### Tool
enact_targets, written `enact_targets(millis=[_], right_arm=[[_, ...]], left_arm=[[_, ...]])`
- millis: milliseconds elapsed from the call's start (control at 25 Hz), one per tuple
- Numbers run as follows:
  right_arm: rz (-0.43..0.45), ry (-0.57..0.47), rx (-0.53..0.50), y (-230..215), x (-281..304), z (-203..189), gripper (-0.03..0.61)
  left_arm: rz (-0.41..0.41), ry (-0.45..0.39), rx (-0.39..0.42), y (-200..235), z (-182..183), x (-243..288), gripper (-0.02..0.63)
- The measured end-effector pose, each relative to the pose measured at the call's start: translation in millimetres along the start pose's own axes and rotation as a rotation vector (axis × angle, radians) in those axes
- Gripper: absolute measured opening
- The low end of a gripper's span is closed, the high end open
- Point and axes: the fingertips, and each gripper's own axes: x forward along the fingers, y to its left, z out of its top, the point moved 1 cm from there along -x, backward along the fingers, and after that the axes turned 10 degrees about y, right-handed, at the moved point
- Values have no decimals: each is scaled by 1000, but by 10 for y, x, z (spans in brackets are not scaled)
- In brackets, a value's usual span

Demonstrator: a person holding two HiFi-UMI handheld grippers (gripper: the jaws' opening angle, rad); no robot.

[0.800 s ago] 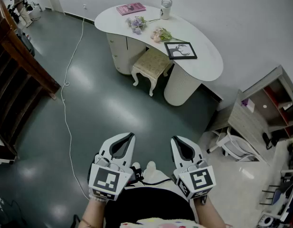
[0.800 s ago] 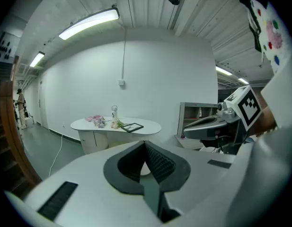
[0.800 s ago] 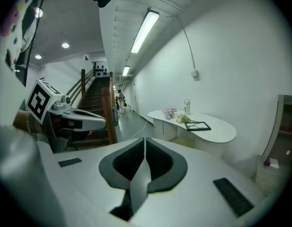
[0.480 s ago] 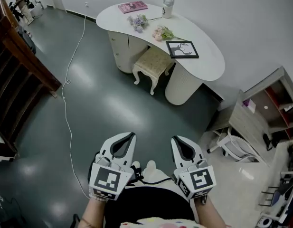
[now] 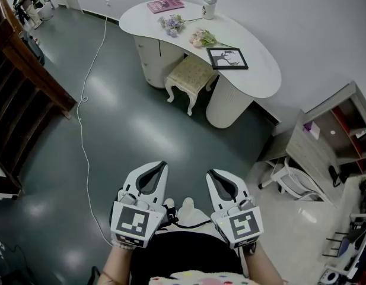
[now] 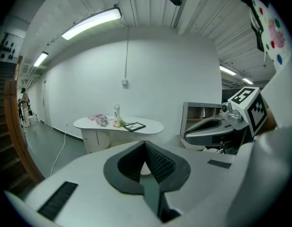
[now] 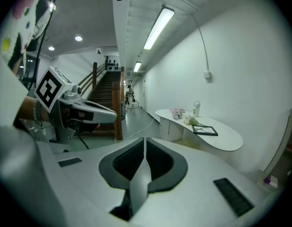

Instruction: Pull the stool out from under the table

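Note:
A cream stool [image 5: 190, 75] with a padded seat and curved legs stands tucked partly under a white kidney-shaped table [image 5: 261, 82] at the top of the head view. The table [image 6: 150, 126] also shows small and distant in the left gripper view, and the same table [image 7: 226, 139] in the right gripper view. Both grippers are held close to the person's body, far from the stool. My left gripper [image 5: 156, 167] is shut with nothing between its jaws. My right gripper [image 5: 215, 175] is shut and empty too.
On the table lie a framed picture [image 5: 226, 58], flowers [image 5: 171, 24], a pink book [image 5: 165, 5] and a jar [image 5: 209, 5]. A white cable [image 5: 83, 108] runs along the dark floor. A wooden stair rail [image 5: 28, 70] stands left; shelves [image 5: 343, 129] and a white chair [image 5: 289, 180] right.
The view has shifted slightly toward the table. The right gripper has drifted a little left, nearer the left one. Both stay shut.

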Motion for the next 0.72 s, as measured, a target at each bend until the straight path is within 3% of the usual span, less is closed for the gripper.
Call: enact_targets(millis=[200,560,720], right_arm=[[29,-28,7,2,-49,39,41],[110,55,127,-140,-74,-134,40],[139,71,112,-180,-70,-202,40]], left_arm=[[8,10,2,-20,-12,6,17],[53,12,-15,-48,-1,9,15],[75,-5,-47,-51,45,3,17]])
